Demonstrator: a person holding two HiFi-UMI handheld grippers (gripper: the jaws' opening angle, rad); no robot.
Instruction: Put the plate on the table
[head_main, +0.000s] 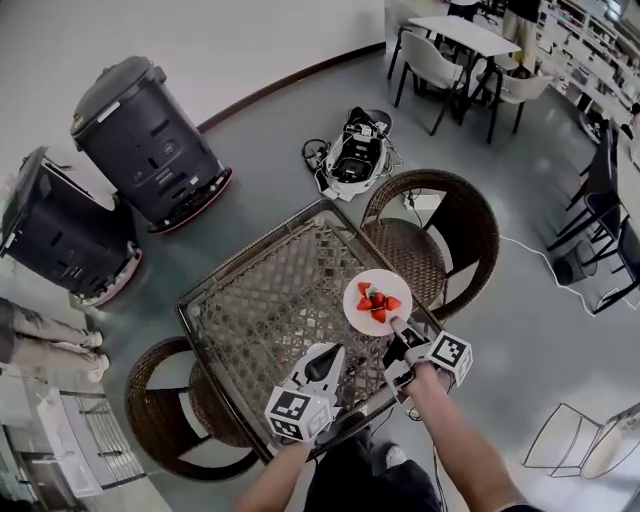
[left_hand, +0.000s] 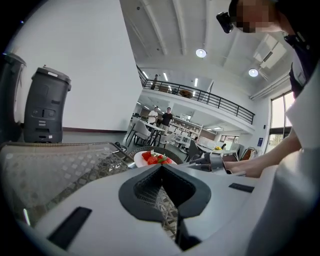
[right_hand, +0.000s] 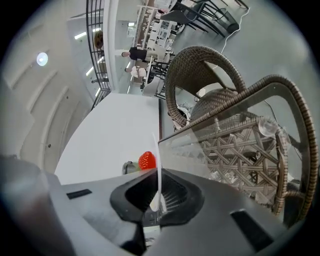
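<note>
Over the table (head_main: 270, 310), the right gripper (head_main: 397, 325), angled down, pinches the plate (head_main: 358, 305).

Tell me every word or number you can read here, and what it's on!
No words or numbers can be read.
Black-and-white square markers on the gripper cubes: patterns only, no letters.
Small blue wall sign, far off in the left gripper view: too small to read.

A canteen-like hall is showing: wicker chairs (head_main: 470, 225) ringing a wicker table (head_main: 260, 310), white tables (head_main: 470, 35) standing beyond, a balcony (left_hand: 210, 97) overlooking.
</note>
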